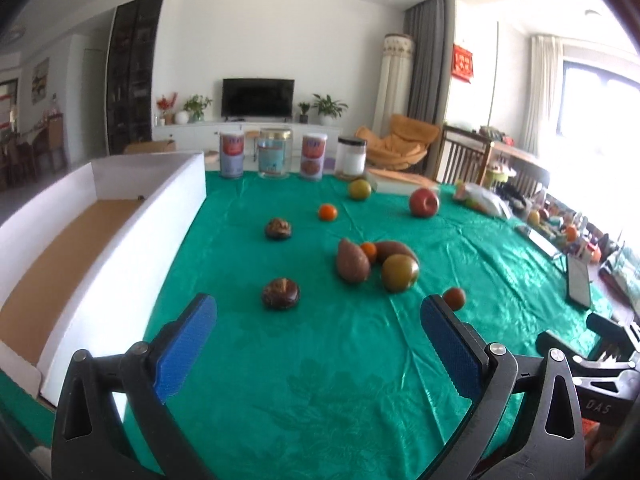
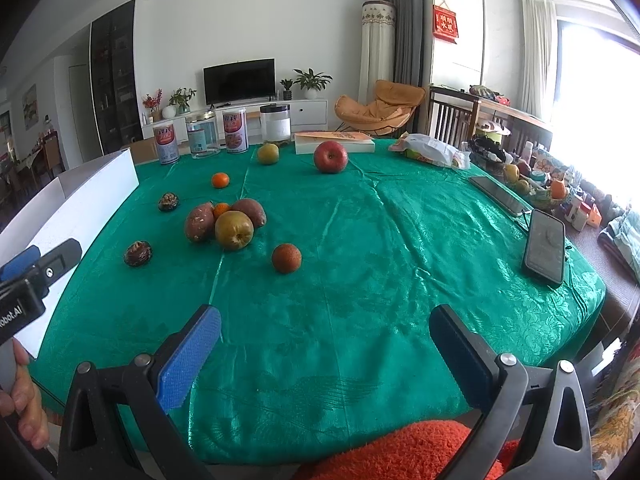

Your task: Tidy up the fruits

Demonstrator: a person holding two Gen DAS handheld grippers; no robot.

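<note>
Fruits lie scattered on the green tablecloth (image 1: 320,360). A cluster holds two brown sweet potatoes (image 1: 352,261), a green-brown pear (image 1: 399,273) and a small orange (image 1: 369,250). A red apple (image 1: 423,201), a second pear (image 1: 359,189), an orange (image 1: 327,212), a small red fruit (image 1: 454,298) and two dark brown fruits (image 1: 281,293) lie apart. My left gripper (image 1: 318,316) is open and empty, just short of the nearer dark fruit. My right gripper (image 2: 325,326) is open and empty, near the table's front edge, short of the red fruit (image 2: 286,257).
An open white cardboard box (image 1: 132,232) lies along the table's left side. Cans and jars (image 1: 276,154) stand at the far edge beside a flat box (image 2: 334,142). Two phones (image 2: 545,246) and a plastic bag (image 2: 430,150) lie at the right.
</note>
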